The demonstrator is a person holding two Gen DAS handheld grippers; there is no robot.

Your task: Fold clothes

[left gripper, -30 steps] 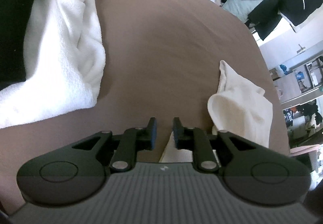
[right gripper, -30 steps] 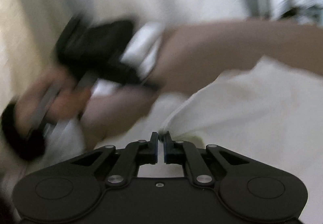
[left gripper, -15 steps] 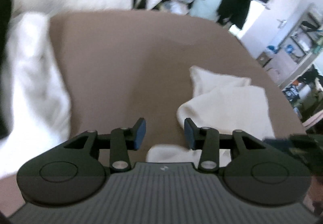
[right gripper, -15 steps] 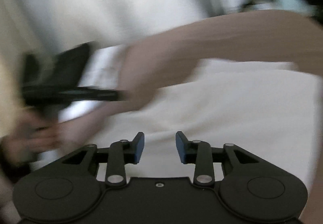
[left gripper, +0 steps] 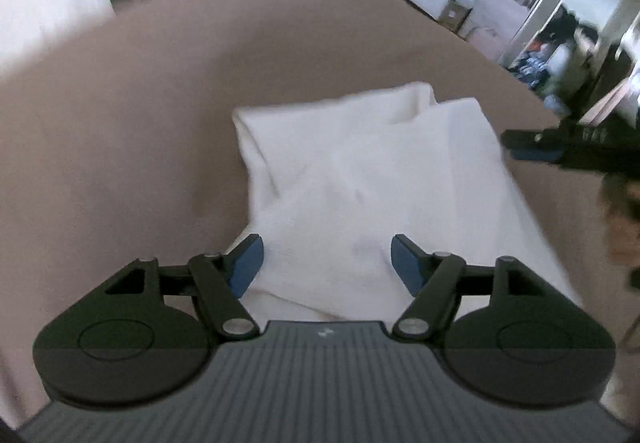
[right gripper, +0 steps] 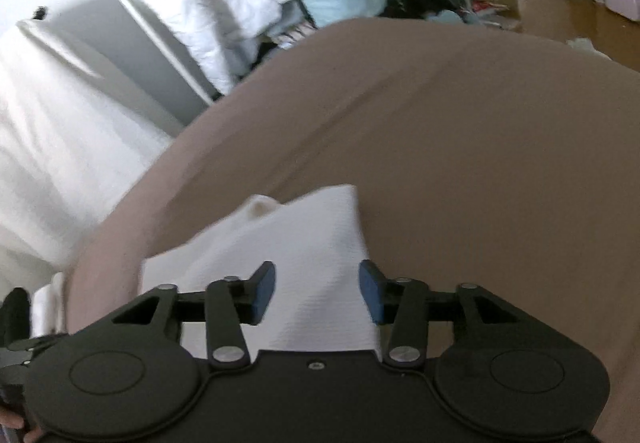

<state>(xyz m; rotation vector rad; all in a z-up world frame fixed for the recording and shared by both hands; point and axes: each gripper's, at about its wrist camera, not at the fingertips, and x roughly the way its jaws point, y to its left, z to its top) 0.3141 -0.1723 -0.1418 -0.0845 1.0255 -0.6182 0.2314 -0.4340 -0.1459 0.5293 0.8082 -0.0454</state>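
The left gripper (left gripper: pixel 326 263) and right gripper (right gripper: pixel 318 291) have both just been opening from a near-closed setting; their jaws now stand apart with nothing clamped. The white garment (left gripper: pixel 360 183), pinched a second ago, lies released and roughly doubled on the brown bed surface (left gripper: pixel 140 103). The fold appears placed. The garment's far edge is uneven, one corner riding over the other. Bare bed surrounds the garment on its left and far sides; the bed's right edge runs near the garment.
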